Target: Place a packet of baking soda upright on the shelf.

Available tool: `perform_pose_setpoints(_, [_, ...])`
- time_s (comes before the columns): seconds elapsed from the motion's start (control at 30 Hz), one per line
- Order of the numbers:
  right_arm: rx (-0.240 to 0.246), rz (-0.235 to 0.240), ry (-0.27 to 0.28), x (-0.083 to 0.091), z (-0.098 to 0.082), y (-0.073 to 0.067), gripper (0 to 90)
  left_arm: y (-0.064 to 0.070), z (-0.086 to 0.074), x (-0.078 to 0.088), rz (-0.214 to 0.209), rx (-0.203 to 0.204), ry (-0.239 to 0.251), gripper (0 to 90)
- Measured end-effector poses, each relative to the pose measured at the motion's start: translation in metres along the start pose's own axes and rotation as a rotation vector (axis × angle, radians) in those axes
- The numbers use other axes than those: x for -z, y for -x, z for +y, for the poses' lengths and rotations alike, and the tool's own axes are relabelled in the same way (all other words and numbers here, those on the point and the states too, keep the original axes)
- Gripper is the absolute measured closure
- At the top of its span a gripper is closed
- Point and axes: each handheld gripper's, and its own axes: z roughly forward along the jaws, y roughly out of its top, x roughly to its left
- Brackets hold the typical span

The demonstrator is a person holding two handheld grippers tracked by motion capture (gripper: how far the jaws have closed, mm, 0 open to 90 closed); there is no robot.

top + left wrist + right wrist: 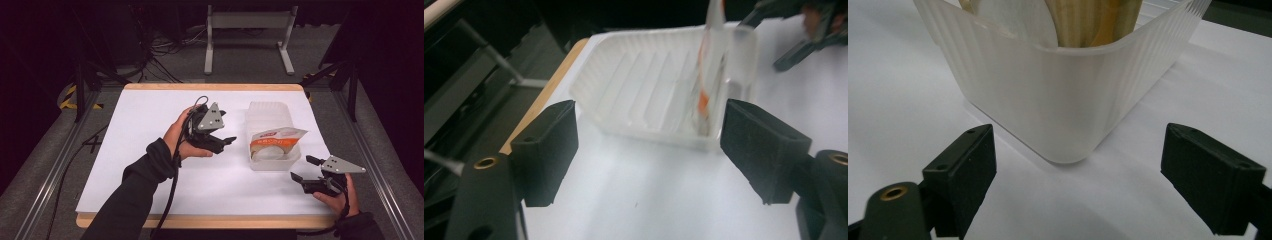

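We judge the tub (270, 111) light, thin, flexible; grip its rim. Left gripper (223, 142) and right gripper (304, 169) both released, empty.

Lab, floor cables (160, 55), metal frame (248, 20)

A white sheet (150, 165) is laid over a wooden tabletop (210, 221), whose edge is seen at twelve and six o'clock. A translucent ribbed plastic tub (270, 112) is set on the sheet toward three o'clock from its middle. An orange-and-white packet (275, 142) is propped tilted in the tub's six o'clock end. Beyond the table, at twelve o'clock, a grey metal stand (248, 20) is placed on the floor, and black cables (160, 60) are strewn at eleven o'clock. Yellow-black tape (67, 97) is seen at nine o'clock.
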Motion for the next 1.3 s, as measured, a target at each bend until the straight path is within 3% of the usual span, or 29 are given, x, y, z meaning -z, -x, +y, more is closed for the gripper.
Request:
perform_pose_setpoints(0.13, [0.005,-0.001,0.003,0.001,0.001,-0.001,15.5,-0.001,-0.019,0.002,0.015,0.036,-0.021,20.3])
perform_pose_setpoints(0.67, [0.019,0.004,0.006,0.003,0.004,-0.004,15.9,0.004,-0.090,0.003,0.095,0.063,-0.120,14.1])
perform_pose_setpoints(1.13, [0.039,0.013,-0.002,0.003,0.005,-0.006,15.7,0.002,-0.153,0.023,0.135,0.161,-0.177,11.0])
perform_pose_setpoints(1.3, [0.048,0.000,-0.003,0.004,0.005,-0.006,15.7,0.001,-0.171,0.036,0.158,0.205,-0.162,10.4])
